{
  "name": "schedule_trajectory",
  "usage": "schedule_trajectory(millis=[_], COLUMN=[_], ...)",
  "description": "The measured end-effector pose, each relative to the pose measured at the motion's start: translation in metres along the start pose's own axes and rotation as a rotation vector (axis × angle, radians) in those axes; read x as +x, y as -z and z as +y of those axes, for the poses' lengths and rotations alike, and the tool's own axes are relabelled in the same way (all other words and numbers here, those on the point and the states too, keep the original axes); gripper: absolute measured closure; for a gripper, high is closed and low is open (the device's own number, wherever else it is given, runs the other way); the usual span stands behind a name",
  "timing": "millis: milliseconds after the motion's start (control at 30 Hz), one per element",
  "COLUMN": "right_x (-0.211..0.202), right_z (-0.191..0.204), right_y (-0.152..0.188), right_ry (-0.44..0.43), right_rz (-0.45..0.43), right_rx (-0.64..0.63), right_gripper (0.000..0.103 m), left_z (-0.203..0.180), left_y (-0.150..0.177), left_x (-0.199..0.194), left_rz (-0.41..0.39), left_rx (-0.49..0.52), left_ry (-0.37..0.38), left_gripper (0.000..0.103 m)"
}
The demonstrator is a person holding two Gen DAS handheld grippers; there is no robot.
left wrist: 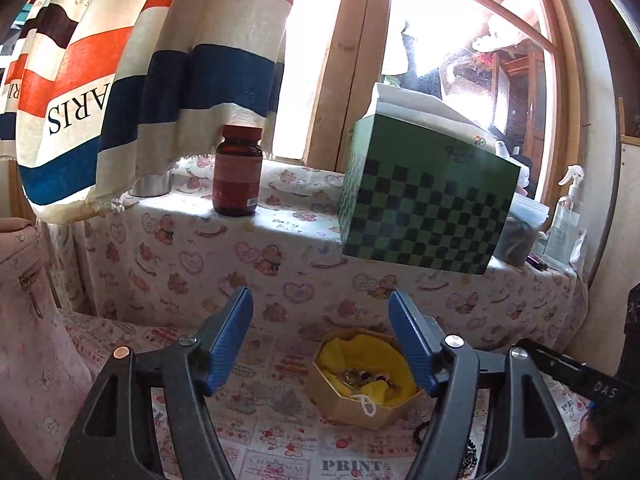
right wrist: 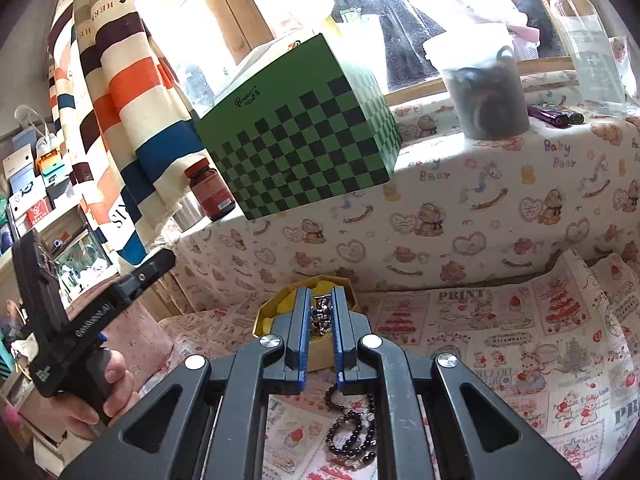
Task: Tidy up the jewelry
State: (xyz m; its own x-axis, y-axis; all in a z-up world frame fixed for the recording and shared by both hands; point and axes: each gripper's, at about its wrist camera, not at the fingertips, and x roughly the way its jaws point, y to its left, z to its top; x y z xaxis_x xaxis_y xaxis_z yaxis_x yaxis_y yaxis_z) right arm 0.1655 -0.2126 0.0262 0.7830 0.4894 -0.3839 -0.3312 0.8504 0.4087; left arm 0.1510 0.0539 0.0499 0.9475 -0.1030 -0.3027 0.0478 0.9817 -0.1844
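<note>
An octagonal tan box [left wrist: 360, 404] lined with yellow cloth [left wrist: 352, 356] holds several small metal pieces of jewelry [left wrist: 366, 378] on the printed cloth. My left gripper [left wrist: 320, 312] is open and empty, held above and just left of the box. My right gripper [right wrist: 321, 312] is shut on a silver chain piece [right wrist: 321, 314], held over the box [right wrist: 276, 308]. Dark bead bracelets [right wrist: 354, 424] lie on the cloth under the right gripper; they show at the lower right of the left wrist view [left wrist: 466, 452].
A green checkered box [left wrist: 424, 200] juts over the sill edge above the jewelry box. A brown pill bottle [left wrist: 238, 172], a grey container [right wrist: 486, 96], lighters [right wrist: 554, 114] and a spray bottle [left wrist: 566, 216] stand on the sill. A striped curtain [left wrist: 120, 80] hangs at left.
</note>
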Motion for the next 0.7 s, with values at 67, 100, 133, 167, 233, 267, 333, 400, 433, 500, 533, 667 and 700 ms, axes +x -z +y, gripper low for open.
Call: schedule_trajectory(millis=[67,100,133,167,233,267,333,400,433,500,533,667,700], right_x=[-0.005,-0.004,-0.002,0.002,0.013,0.018,0.033,0.049,0.056,0.067,0.072,0.086,0.089], right_z=[0.006,0.009,0.012,0.015,0.019,0.022,0.026,0.030,0.031,0.031,0.032,0.042,0.045], right_y=[-0.007,-0.010,-0.013,-0.015,-0.019,-0.020,-0.022,-0.023,-0.023,-0.023,-0.023,-0.024,-0.024], right_ry=[-0.017,-0.015,-0.006,0.003,0.001,-0.003,0.001,0.007,0.006,-0.019,-0.032,-0.032,-0.033], right_rz=[-0.022,-0.020,-0.014,-0.004,0.023,0.036,0.063,0.093,0.104,0.128,0.139,0.148,0.150], right_rx=[-0.012,-0.025,-0.036,-0.046,-0.053,-0.056,-0.060,-0.058,-0.050,-0.017,-0.002,-0.017,-0.023], right_gripper=[0.092,0.092,0.092,0.092,0.092,0.092,0.092,0.092,0.092,0.092,0.092,0.092,0.092], left_z=[0.006,0.008,0.010,0.011,0.014,0.014,0.015,0.015,0.016,0.016,0.017,0.022,0.023], left_y=[-0.001,-0.002,-0.002,-0.003,-0.004,-0.005,-0.006,-0.006,-0.007,-0.007,-0.008,-0.010,-0.011], left_x=[0.003,0.003,0.003,0.002,-0.001,-0.001,-0.002,-0.003,-0.003,-0.004,-0.005,-0.008,-0.009], left_rz=[0.005,0.002,-0.001,-0.004,-0.015,-0.015,-0.015,-0.017,-0.018,-0.022,-0.024,-0.031,-0.035], left_rx=[-0.017,-0.021,-0.023,-0.025,-0.034,-0.035,-0.035,-0.033,-0.031,-0.030,-0.034,-0.061,-0.068], left_ry=[-0.005,-0.012,-0.021,-0.028,-0.036,-0.035,-0.037,-0.046,-0.049,-0.055,-0.057,-0.052,-0.049], left_gripper=[0.034,0.034,0.034,0.033,0.032,0.031,0.031,0.029,0.029,0.027,0.027,0.025,0.024])
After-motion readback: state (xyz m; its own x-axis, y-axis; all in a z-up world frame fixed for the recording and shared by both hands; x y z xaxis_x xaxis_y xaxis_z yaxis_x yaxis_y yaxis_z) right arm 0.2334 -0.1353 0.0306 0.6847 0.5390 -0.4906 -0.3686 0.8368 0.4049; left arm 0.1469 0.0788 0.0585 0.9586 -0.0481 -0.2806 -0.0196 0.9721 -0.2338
